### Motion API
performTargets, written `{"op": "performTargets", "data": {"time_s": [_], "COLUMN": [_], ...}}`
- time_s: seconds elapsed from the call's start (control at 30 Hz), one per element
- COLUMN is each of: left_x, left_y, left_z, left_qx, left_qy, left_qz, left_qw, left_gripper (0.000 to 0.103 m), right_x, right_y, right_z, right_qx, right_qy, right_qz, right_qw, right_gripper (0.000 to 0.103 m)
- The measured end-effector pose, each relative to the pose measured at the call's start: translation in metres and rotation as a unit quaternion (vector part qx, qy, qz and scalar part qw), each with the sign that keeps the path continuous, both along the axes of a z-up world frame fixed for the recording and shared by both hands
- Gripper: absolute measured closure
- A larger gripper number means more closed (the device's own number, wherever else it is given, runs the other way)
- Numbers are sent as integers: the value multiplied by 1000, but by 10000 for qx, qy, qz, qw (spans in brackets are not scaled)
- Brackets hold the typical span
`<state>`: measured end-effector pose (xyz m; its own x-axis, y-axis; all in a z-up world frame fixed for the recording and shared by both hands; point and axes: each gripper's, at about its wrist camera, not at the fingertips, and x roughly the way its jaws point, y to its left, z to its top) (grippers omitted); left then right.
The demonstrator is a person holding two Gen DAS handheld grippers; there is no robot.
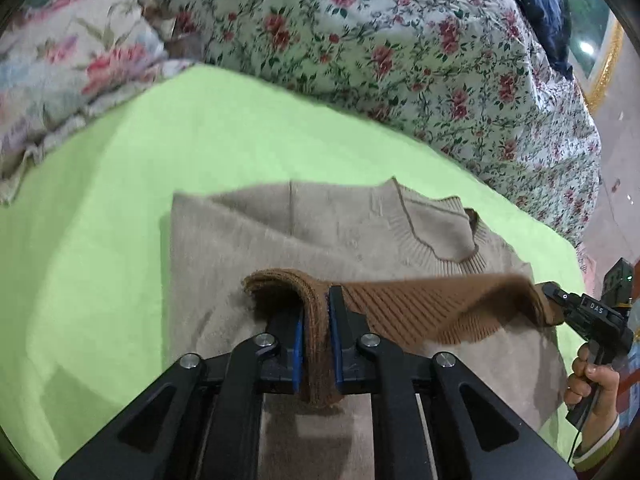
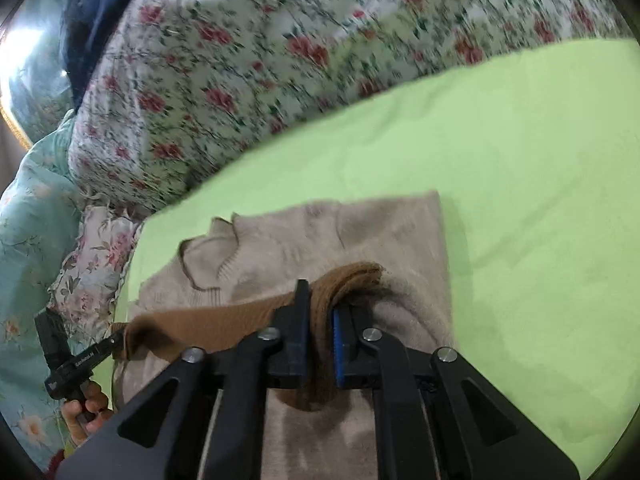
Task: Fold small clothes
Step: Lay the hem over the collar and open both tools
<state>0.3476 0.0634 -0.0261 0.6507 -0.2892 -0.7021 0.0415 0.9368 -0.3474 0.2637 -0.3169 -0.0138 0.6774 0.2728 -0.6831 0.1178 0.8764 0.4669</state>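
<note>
The left gripper (image 1: 316,320) has its two black fingers, blue-padded on the inner faces, clamped on a thick fold of the brown hem (image 1: 420,312), a ribbed knit band; the cloth fills the narrow gap between the pads and hangs out below them. In the right wrist view the right gripper (image 2: 322,316) is clamped the same way on the other end of that hem (image 2: 224,320), the brown knit bunched between its pads and curling over the far side. The band stretches taut between the two grippers, held just above the beige sweater (image 1: 248,248) it belongs to.

The sweater (image 2: 400,232) lies flat on the green sheet (image 1: 100,240), already folded in on its sides, its ribbed collar (image 1: 440,240) toward the far edge. The collar (image 2: 204,264) shows left of centre from the right wrist.

Each camera catches the other gripper at the frame's edge, a hand (image 1: 592,384) gripping its black handle; the other hand (image 2: 86,412) shows at lower left in the right wrist view.

Beyond the sheet (image 2: 520,200) rises a floral quilt (image 1: 400,40), with a dark blue cloth (image 1: 540,0) at its top. A paler floral pillow (image 1: 72,72) sits at the left. The quilt (image 2: 240,72) is blurred in the right wrist view.
</note>
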Motion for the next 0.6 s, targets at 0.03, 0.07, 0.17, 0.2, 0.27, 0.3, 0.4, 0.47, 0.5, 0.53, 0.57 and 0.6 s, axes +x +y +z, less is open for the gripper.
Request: {"op": "performTargets", "data": {"time_s": [0.03, 0.07, 0.17, 0.2, 0.27, 0.3, 0.4, 0.47, 0.5, 0.53, 0.57, 0.6], "left_x": [-6, -13, -48, -59, -78, -82, -85, -78, -69, -62, -55, -46], "left_y": [0, 0, -12, -20, -46, -59, -91, -101, -97, -90, -80, -66], "left_z": [1, 2, 9, 11, 7, 3, -5, -8, -10, -10, -11, -11], "left_qx": [-25, -42, -149, -206, -353, -376, -271, 119, 238, 263, 285, 348], "left_qy": [2, -3, -131, -174, -151, -104, 10, -39, -31, -5, 24, 53], "left_qz": [-9, -29, -242, -368, -745, -931, -1357, -1369, -1298, -1216, -1101, -904], "left_qw": [10000, 10000, 9995, 9990, 9965, 9949, 9904, 9905, 9913, 9922, 9935, 9953], "left_gripper": [79, 67, 56, 55, 52, 52, 52, 52, 52, 52, 52, 53], "right_x": [-6, -12, -41, -50, -59, -60, -53, -43, -34, -27, -21, -12], "right_y": [-2, -3, 3, 11, 36, 55, 98, 112, 109, 101, 89, 69], "right_z": [1, 4, 22, 28, 31, 28, 9, -6, -12, -16, -19, -22], "right_qx": [25, 15, -36, -38, -19, -16, 60, -145, -328, -336, -288, -341], "right_qy": [-16, -74, -435, -540, -621, -530, -104, 187, 326, 390, 422, 463], "right_qz": [-45, -98, -91, 57, 592, 1056, 2068, 2332, 2208, 2059, 1854, 1437], "right_qw": [10000, 9999, 9990, 9985, 9963, 9930, 9783, 9721, 9742, 9772, 9813, 9880], "right_gripper": [75, 69, 66, 66, 66, 66, 66, 66, 66, 67, 67, 67]}}
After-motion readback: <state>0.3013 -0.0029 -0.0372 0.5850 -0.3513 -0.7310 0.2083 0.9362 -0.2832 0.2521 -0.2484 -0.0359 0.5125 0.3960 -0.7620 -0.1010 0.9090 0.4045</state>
